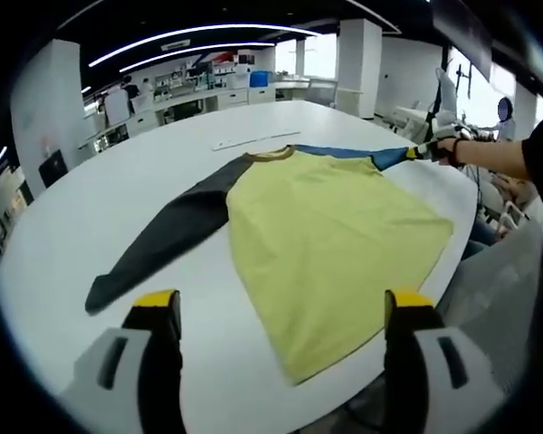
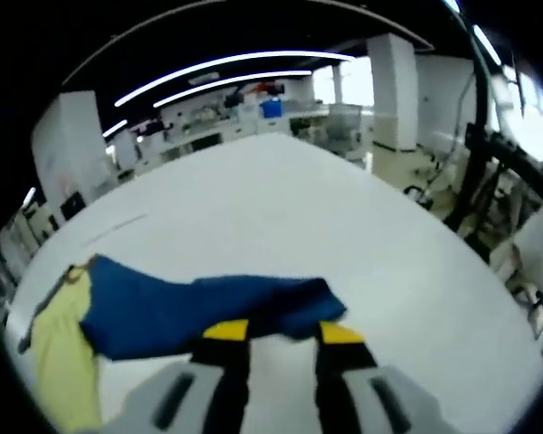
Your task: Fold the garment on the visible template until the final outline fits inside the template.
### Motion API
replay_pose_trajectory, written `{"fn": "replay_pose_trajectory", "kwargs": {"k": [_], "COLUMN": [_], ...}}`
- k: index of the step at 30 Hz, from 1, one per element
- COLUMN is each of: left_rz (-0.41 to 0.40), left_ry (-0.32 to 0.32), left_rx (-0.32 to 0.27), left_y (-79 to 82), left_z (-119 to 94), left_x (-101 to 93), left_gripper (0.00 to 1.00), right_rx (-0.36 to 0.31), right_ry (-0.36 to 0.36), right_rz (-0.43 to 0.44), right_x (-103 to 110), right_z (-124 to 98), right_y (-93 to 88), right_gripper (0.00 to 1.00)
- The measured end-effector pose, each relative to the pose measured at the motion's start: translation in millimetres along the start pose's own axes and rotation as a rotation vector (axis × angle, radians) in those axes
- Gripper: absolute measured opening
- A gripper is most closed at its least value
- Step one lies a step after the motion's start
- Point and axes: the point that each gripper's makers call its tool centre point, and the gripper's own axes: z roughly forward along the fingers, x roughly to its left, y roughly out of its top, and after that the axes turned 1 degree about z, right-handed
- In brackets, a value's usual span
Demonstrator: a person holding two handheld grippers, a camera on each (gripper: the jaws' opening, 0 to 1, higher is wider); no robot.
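Here the shirt (image 1: pixel 330 240) lies flat on the white table (image 1: pixel 90 226), its yellow body toward the near edge. Going left to right — the dark sleeve (image 1: pixel 163 240) stretches out leftward, untouched, and the left gripper (image 1: pixel 281 312) hovers above the hem, jaws wide apart and holding nothing. At the far right the blue sleeve (image 2: pixel 208 312) is pinched near its cuff by the right gripper (image 2: pixel 283 333), jaws closed on the cloth. The step in hand looks like the first sleeve fold — next, that sleeve likely needs carrying inward over the body. No template outline can be made out.
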Motion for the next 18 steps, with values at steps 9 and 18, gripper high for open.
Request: {"fn": "replay_pose_trajectory", "kwargs": {"k": [9, 18], "left_rz": [0.003, 0.002], "left_ry": [0.007, 0.018], "left_rx": [0.004, 0.004], "left_y": [3.1, -0.9], "left_z": [1, -1], "left_x": [-0.3, 7.2], "left_gripper": [0.88, 0.86], "right_rx": [-0.046, -0.076], "right_ry": [-0.023, -0.022], "right_rz": [0.068, 0.053], "right_x": [-7, -16], "right_z": [7, 10], "right_y": [7.0, 18.2], "right_gripper": [0.02, 0.0]}}
